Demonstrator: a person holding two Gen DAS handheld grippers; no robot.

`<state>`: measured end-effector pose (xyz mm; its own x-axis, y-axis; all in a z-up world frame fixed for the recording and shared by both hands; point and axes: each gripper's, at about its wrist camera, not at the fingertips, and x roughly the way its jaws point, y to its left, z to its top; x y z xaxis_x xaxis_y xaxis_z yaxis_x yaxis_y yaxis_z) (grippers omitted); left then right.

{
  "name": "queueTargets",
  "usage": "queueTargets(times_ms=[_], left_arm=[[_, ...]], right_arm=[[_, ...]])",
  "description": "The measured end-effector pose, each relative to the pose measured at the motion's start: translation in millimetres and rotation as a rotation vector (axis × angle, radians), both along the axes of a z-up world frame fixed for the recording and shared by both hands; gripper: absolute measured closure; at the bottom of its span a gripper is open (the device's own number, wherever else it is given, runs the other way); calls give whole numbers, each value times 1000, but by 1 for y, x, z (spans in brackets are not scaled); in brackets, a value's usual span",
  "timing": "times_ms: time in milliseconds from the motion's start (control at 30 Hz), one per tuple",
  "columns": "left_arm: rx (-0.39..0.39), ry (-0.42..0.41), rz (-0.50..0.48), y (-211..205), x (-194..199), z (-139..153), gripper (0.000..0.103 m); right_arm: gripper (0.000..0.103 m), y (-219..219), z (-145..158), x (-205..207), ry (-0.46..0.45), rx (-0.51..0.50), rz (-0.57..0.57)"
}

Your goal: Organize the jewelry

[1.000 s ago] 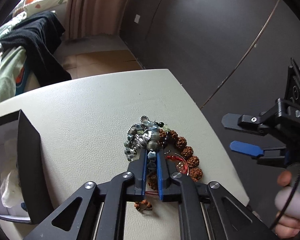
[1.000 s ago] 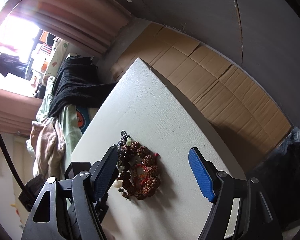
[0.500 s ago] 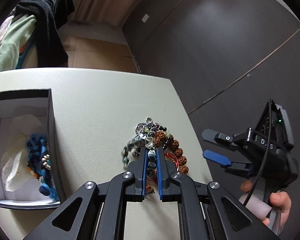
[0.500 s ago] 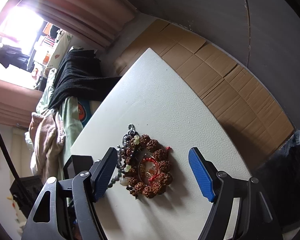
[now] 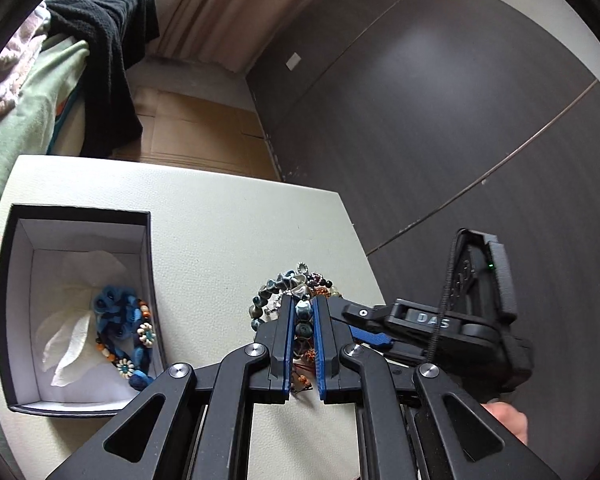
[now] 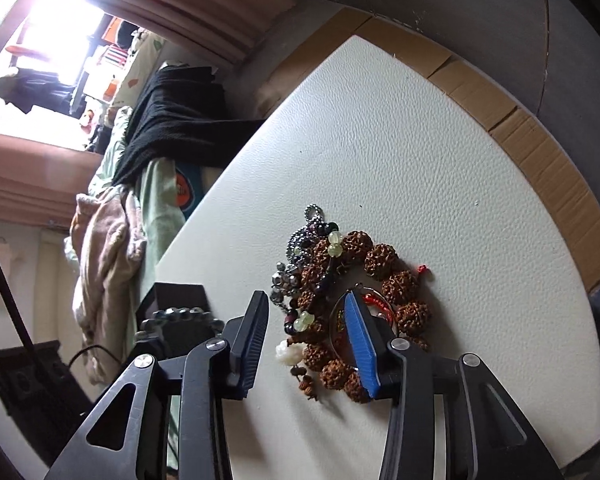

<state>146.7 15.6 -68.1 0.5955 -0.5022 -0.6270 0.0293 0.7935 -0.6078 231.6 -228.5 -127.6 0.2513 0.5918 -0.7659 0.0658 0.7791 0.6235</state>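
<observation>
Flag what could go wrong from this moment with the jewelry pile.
1. The left gripper is shut on the grey-blue bead bracelet, which lies tangled with the brown seed bracelet; lifting may drag others.
2. The right gripper, open over the pile, might collide with the left.

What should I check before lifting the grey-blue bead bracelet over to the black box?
1. Left gripper shut on the grey-blue glass bead bracelet: ok.
2. Bracelet free of the pile: not ok, it lies against the brown rough-seed bead bracelet and the silver ball chain.
3. Right gripper ready to hold the pile down: cannot tell; its fingers are open over the seed beads, contact unclear.
4. Open black box with white lining has room: ok; only the blue flower bead bracelet and white tissue inside.
5. Path across the white table: ok.
</observation>
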Motion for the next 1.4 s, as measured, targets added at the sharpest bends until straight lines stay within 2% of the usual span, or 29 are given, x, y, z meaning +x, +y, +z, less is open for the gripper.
queueTargets(times_ms=[67,100,133,200,267,600,1067,1400], left_arm=[[-4,-4,9,4,-7,2,95],[-4,-5,15,7,-8,3,95],[-3,-5,21,9,-10,4,95],[-7,-5,31,14,-12,6,95],[-7,-7,42,18,-17,10,95],[-5,-64,94,39,-50,30,94],[-11,-127,209,67,-92,46,95],[-26,-125,254,82,-92,45,95]], right_arm=[[64,3,-4,3,2,-5,-5],[70,5,-6,4,-1,-12,-9],[80,6,-7,6,-3,-18,-13],[91,6,-9,8,-7,-27,-32],[93,4,-6,8,-27,-25,-50],[93,13,49,-23,-240,118,4],[93,28,86,-64,-359,246,58],[93,40,113,-79,-434,315,90]])
